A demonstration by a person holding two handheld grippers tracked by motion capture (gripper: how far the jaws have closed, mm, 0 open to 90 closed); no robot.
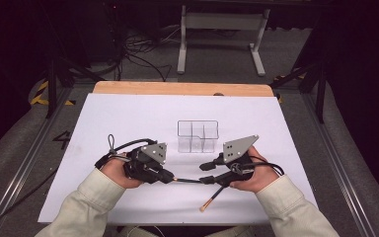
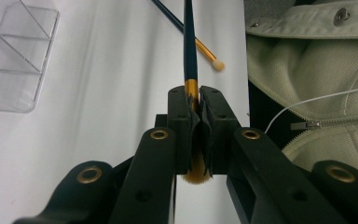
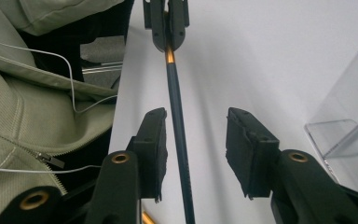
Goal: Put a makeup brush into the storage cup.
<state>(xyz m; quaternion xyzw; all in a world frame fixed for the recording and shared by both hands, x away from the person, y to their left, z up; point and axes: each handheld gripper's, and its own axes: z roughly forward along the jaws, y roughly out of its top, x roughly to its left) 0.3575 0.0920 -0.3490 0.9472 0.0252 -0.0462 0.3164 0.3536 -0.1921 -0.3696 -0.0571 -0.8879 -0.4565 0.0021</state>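
My left gripper (image 1: 170, 177) (image 2: 195, 100) is shut on a makeup brush (image 2: 189, 42) at its gold ferrule, with the tan bristles showing behind the pads. The brush's dark handle (image 1: 187, 180) (image 3: 177, 116) runs level across to my right gripper (image 1: 205, 173) (image 3: 196, 119). That gripper is open, and the handle lies between its jaws, closer to the left jaw, with a gap on both sides. In the right gripper view the left gripper (image 3: 168, 18) shows at the top, clamped on the ferrule. Both grippers hover low over the white mat (image 1: 128, 123).
A clear plastic organizer (image 1: 198, 136) (image 2: 14, 70) (image 3: 349, 116) with several compartments stands just beyond the grippers. A second brush (image 1: 211, 198) (image 2: 205, 50) lies on the mat near the front edge. The person's pale jacket (image 2: 307, 70) (image 3: 28, 107) sits close behind the table edge.
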